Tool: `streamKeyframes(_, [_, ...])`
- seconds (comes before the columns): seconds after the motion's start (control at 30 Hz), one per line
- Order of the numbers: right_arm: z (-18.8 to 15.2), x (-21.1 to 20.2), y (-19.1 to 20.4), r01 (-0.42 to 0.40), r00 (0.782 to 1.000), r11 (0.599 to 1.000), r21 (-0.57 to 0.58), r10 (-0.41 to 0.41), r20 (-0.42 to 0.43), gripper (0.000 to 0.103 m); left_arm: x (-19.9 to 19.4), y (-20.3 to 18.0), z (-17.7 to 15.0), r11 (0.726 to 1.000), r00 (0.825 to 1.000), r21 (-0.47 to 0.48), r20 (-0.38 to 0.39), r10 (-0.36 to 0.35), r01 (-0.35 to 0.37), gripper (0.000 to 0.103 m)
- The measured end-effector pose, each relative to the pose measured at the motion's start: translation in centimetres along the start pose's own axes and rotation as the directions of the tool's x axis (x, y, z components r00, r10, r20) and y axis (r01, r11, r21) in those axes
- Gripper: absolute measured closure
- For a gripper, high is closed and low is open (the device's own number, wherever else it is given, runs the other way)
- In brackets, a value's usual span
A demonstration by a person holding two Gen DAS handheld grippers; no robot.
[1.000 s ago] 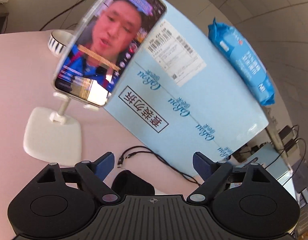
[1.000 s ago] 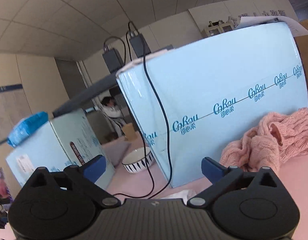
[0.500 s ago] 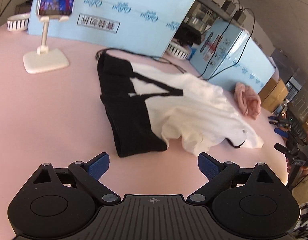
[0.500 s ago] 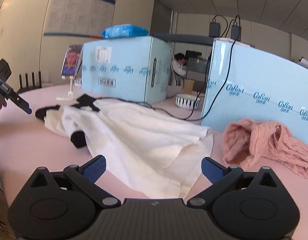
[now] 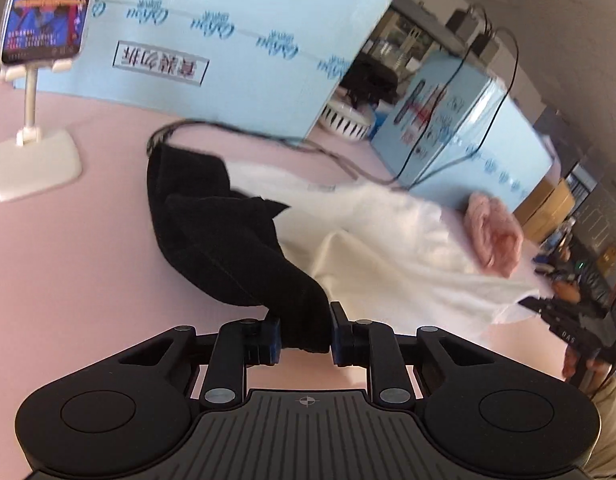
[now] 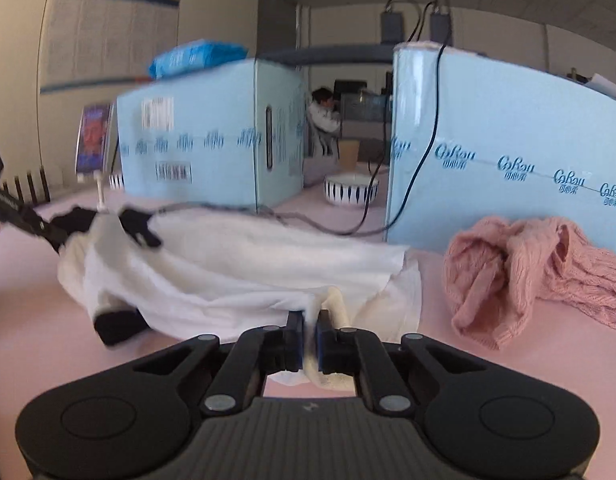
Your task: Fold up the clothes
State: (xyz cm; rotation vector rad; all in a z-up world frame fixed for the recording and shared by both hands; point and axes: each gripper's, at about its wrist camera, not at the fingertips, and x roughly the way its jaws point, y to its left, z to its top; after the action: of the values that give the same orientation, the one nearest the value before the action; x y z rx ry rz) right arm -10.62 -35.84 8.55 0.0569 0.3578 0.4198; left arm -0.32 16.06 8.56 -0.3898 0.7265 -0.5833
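While I look along the left wrist camera, my left gripper [image 5: 304, 334] has its jaws closed down on a bunched black end of the garment [image 5: 372, 248], a white piece with black trim that lies on the pink table [image 5: 68, 264]. Its long axis runs from that black end, right at my fingers, away toward the upper right, where the white body spreads toward the pink knit [image 5: 494, 236] beside the blue boxes [image 5: 244, 40]. At the far right edge I can make out the other gripper at the white end. Half a second ago these jaws stood wide with the cloth lying ahead of them and untouched; they have just been closing, and the black fabric now sits between the pads. Through the right wrist camera, my right gripper [image 6: 309, 338] is pinched nearly shut on a thin white edge of the same garment [image 6: 228, 264], which stretches away to the left toward the black trim and the phone stand [image 6: 94, 148]. These jaws too were wide a moment back and have just been closing on the cloth. So each hand holds one end, and I judge the coming lift or spread turns on keeping that axis taut between them.
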Motion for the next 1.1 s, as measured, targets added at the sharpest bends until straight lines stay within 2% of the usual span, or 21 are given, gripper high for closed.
streamKeyframes(0.07, [2.3, -1.0, -0.4, -0.037, 0.996, 0.998, 0.054, 0.032, 0.081, 0.096, -0.8, 0.0, 2.8, 1.0, 0.996, -0.022, 0.092, 0.011, -0.009, 0.082])
streamKeyframes(0.13, [4.7, 0.4, -0.7, 0.033, 0.992, 0.996, 0.082, -0.042, 0.116, 0.094, -0.2, 0.3, 5.5, 0.995, 0.98, -0.046, 0.175, 0.095, -0.088, 0.078])
streamKeyframes(0.17, [5.3, 1.7, -0.8, 0.095, 0.989, 0.992, 0.085, -0.104, 0.104, 0.084, 1.1, 0.9, 6.5, 0.98, 0.958, -0.067, 0.207, 0.198, -0.188, 0.063])
streamKeyframes(0.2, [5.3, 3.1, -0.9, 0.161, 0.984, 0.983, 0.087, -0.167, 0.068, 0.066, 2.4, 1.7, 7.0, 0.953, 0.934, -0.105, 0.195, 0.3, -0.284, 0.034])
streamKeyframes(0.23, [5.1, 4.6, -1.2, 0.229, 0.973, 0.969, 0.088, -0.232, 0.021, 0.053, 3.7, 2.5, 7.4, 0.917, 0.904, -0.145, 0.168, 0.393, -0.372, 0.028])
streamKeyframes(0.27, [4.9, 6.0, -1.4, 0.296, 0.955, 0.951, 0.085, -0.295, -0.025, 0.037, 4.3, 3.6, 7.3, 0.905, 0.905, -0.189, 0.124, 0.408, -0.382, 0.028])
streamKeyframes(0.3, [4.7, 7.5, -1.7, 0.361, 0.932, 0.929, 0.079, -0.356, -0.071, 0.036, 4.2, 4.4, 7.0, 0.913, 0.924, -0.226, 0.103, 0.369, -0.339, 0.028])
streamKeyframes(0.33, [4.2, 7.7, -1.9, 0.354, 0.934, 0.929, 0.108, -0.347, -0.084, 0.034, 3.4, 5.4, 6.1, 0.933, 0.958, -0.278, 0.103, 0.266, -0.229, 0.028])
streamKeyframes(0.37, [3.6, 7.0, -2.2, 0.28, 0.96, 0.944, 0.177, -0.269, -0.084, 0.024, 2.5, 5.9, 5.1, 0.943, 0.981, -0.306, 0.099, 0.165, -0.127, 0.024])
streamKeyframes(0.4, [3.0, 6.4, -2.7, 0.188, 0.982, 0.948, 0.256, -0.172, -0.081, 0.011, 2.0, 6.0, 4.5, 0.947, 0.99, -0.311, 0.09, 0.112, -0.079, 0.021])
streamKeyframes(0.43, [2.5, 6.1, -2.9, 0.107, 0.993, 0.94, 0.325, -0.083, -0.089, 0.007, 1.3, 5.8, 3.5, 0.952, 0.995, -0.303, 0.074, 0.063, -0.038, 0.021])
streamKeyframes(0.53, [1.3, 7.2, -2.1, -0.105, 0.977, 0.881, 0.462, 0.179, -0.119, 0.008, 1.5, 3.8, 1.7, 0.971, 1.0, -0.239, 0.007, -0.006, 0.008, 0.018])
streamKeyframes(0.63, [0.6, 10.4, 1.3, -0.184, 0.942, 0.864, 0.468, 0.292, -0.168, 0.009, 4.5, 1.6, 0.7, 0.982, 0.997, -0.185, -0.065, -0.032, 0.019, 0.017])
streamKeyframes(0.77, [-1.1, 15.1, 5.1, -0.145, 0.917, 0.868, 0.475, 0.298, -0.265, 0.017, 10.3, 0.1, -0.7, 0.983, 0.989, -0.182, -0.149, -0.016, -0.011, 0.017])
streamKeyframes(0.83, [-2.0, 17.0, 5.5, -0.102, 0.908, 0.851, 0.515, 0.291, -0.3, 0.021, 12.0, 0.0, -1.1, 0.983, 0.99, -0.184, -0.139, -0.008, -0.017, 0.017])
streamKeyframes(0.87, [-2.2, 17.0, 6.0, -0.101, 0.919, 0.85, 0.517, 0.279, -0.28, 0.024, 12.5, -0.1, -1.1, 0.984, 0.994, -0.175, -0.111, -0.011, -0.009, 0.018])
streamKeyframes(0.9, [-2.2, 17.2, 6.3, -0.104, 0.923, 0.854, 0.509, 0.273, -0.27, 0.039, 12.7, -0.2, -1.1, 0.986, 0.995, -0.167, -0.096, -0.012, -0.005, 0.019])
streamKeyframes(0.93, [-2.2, 17.5, 6.5, -0.106, 0.923, 0.86, 0.5, 0.272, -0.271, 0.054, 13.0, -0.4, -1.0, 0.987, 0.996, -0.159, -0.091, -0.007, -0.008, 0.024])
streamKeyframes(0.97, [-2.3, 17.6, 6.8, -0.107, 0.923, 0.867, 0.487, 0.269, -0.275, 0.087, 13.3, -0.5, -1.0, 0.988, 0.995, -0.156, -0.097, 0.0, -0.015, 0.056])
streamKeyframes(1.0, [-2.4, 17.7, 7.1, -0.108, 0.923, 0.875, 0.472, 0.265, -0.281, 0.093, 13.6, -0.4, -0.9, 0.987, 0.993, -0.16, -0.114, 0.0, -0.018, 0.087])
streamKeyframes(1.1, [-2.3, 16.9, 8.2, -0.137, 0.93, 0.905, 0.404, 0.258, -0.263, 0.094, 13.5, -0.4, -0.9, 0.983, 0.988, -0.182, -0.15, -0.039, 0.011, 0.099])
